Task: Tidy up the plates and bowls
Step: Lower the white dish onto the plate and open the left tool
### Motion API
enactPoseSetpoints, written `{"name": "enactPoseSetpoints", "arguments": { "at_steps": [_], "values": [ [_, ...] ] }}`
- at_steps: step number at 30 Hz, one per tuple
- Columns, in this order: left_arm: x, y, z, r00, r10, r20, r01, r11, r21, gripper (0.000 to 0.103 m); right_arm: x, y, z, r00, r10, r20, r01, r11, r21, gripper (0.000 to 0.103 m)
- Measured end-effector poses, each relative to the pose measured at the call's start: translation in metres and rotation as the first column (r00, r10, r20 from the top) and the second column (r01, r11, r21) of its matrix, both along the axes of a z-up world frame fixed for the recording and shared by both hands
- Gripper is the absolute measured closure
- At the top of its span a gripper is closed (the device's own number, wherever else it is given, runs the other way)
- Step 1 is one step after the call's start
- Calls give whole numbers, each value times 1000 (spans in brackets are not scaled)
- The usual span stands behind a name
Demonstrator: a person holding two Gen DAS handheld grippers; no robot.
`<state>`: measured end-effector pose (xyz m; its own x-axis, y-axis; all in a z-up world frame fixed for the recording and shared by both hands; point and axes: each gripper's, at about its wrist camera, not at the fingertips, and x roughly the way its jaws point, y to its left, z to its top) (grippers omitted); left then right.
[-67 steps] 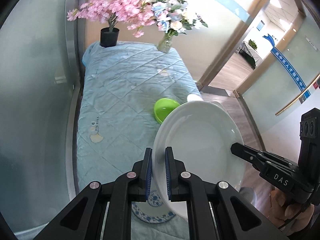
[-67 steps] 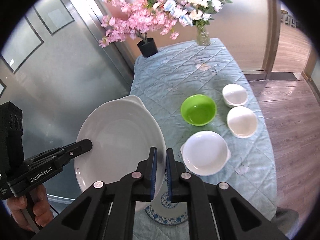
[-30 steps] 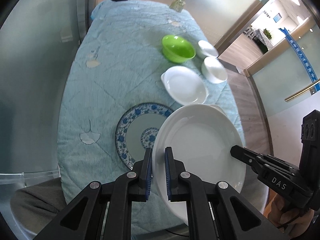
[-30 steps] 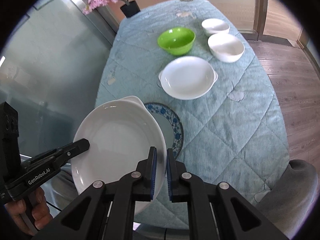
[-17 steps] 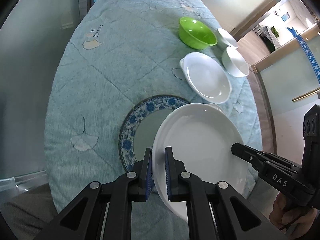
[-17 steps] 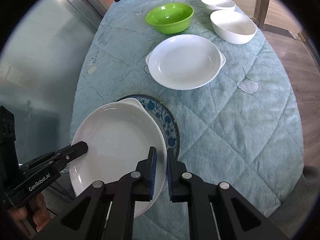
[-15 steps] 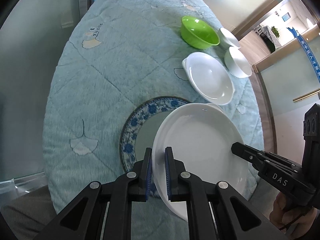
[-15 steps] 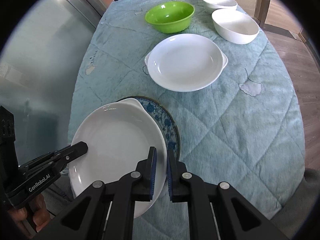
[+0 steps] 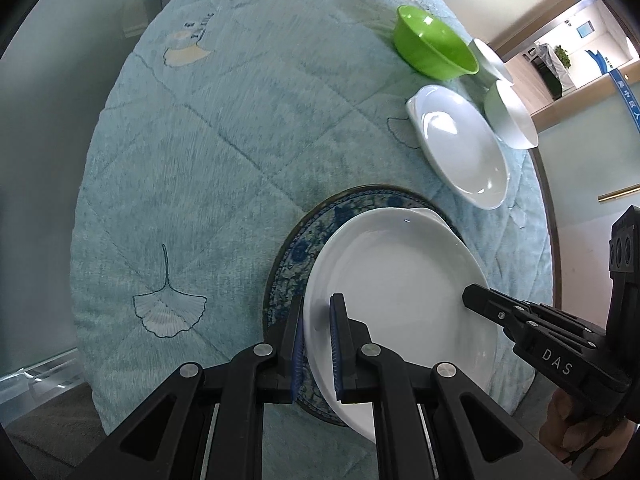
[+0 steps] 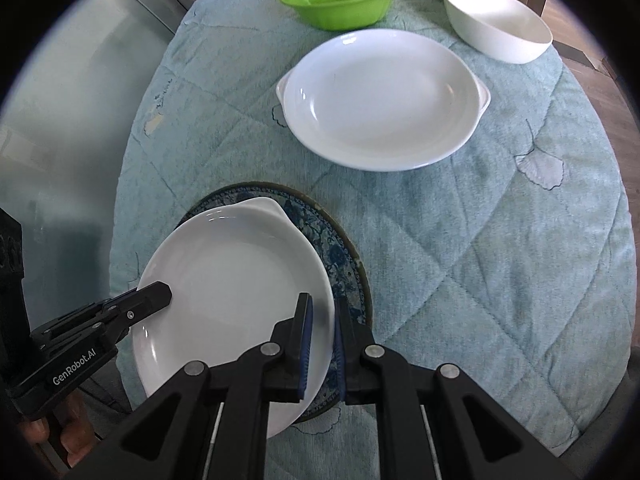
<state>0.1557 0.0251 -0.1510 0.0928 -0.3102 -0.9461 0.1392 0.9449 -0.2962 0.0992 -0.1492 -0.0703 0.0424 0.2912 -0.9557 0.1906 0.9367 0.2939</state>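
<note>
Currently both claws, left claw (image 9: pixel 316 332) and right claw (image 10: pixel 322 340), clamp opposite rims of white handled plate (image 10: pixel 236 292): glazed, rigid, slippery, breakable; grip rim only.

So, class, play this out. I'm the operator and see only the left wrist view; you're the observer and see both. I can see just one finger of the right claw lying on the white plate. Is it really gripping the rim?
Observer: Yes. The right wrist view shows the right claw closed on the rim of the white plate from both sides.
Operator: The eared dish further back shows me one handle only.
Observer: It has two small handles, one at each side.
Operator: What holds the left claw?
Observer: A bare hand, at the lower left of the right wrist view, grips its handle.
</note>
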Motion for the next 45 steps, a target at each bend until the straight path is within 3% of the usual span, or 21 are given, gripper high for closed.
{"name": "enactPoseSetpoints", "arguments": {
  "at_steps": [9, 35, 39, 45],
  "values": [
    [5, -3, -12, 1000, 0, -15, 0, 1000, -1, 95, 5, 2, -14, 1000, -20, -12, 20, 1000, -6, 92],
    [4, -1, -17, 997, -4, -77, 4, 1000, -4, 94, 7, 3, -17, 1000, -16, -15, 16, 1000, -13, 89],
    [4, 1, -16, 996, -4, -87, 3, 1000, -12, 87, 7, 5, -17, 1000, -14, -15, 13, 1000, -20, 89],
    [2, 2, -15, 995, -10, -95, 8, 1000, -14, 87, 8, 5, -17, 999, -21, -29, 21, 1000, -10, 84]
  ]
}}
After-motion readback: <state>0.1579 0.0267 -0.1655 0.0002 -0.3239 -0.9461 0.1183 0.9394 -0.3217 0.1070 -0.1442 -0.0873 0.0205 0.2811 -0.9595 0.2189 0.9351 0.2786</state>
